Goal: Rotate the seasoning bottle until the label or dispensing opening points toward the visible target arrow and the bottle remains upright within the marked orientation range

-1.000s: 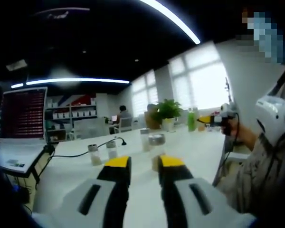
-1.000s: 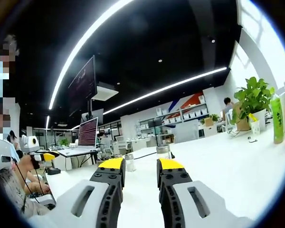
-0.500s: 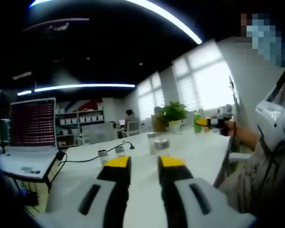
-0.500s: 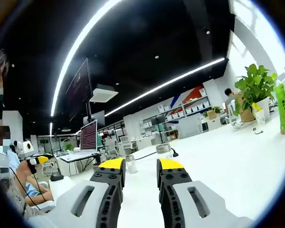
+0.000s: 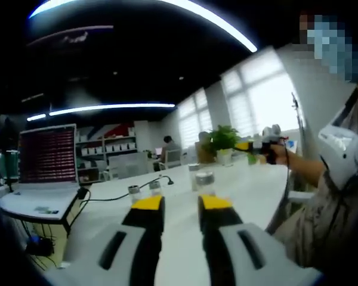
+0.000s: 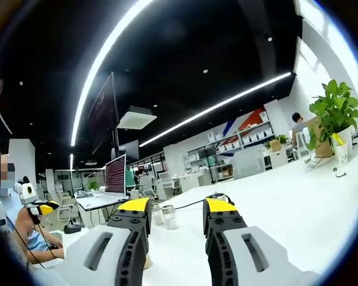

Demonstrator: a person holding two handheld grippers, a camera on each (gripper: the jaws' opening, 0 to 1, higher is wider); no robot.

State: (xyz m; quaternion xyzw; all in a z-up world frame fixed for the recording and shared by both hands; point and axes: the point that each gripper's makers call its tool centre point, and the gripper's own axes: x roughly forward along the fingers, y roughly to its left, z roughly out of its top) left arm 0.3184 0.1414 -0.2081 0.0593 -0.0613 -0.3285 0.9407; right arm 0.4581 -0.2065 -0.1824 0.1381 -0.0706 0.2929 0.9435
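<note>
Several small glass seasoning bottles with silver caps stand upright on the white table (image 5: 250,190). In the left gripper view the nearest bottle (image 5: 204,182) is just beyond my left gripper (image 5: 182,204), which is open with nothing between its yellow-tipped jaws. A second bottle (image 5: 194,174) stands behind it, and two more (image 5: 134,192) are to the left. In the right gripper view my right gripper (image 6: 178,206) is open and holds nothing; two bottles (image 6: 169,217) show between its jaws, farther off. A hand holds the right gripper (image 5: 259,145) up at the right.
An open laptop (image 5: 48,161) sits at the table's left end, with a black cable (image 5: 116,193) running across the top. A potted plant (image 5: 224,140) and a green bottle stand at the far side. The person's sleeve (image 5: 334,196) is close on the right.
Both views have tilted and shifted with the hands. The right gripper's jaws have spread wider. The bottles stand where they were.
</note>
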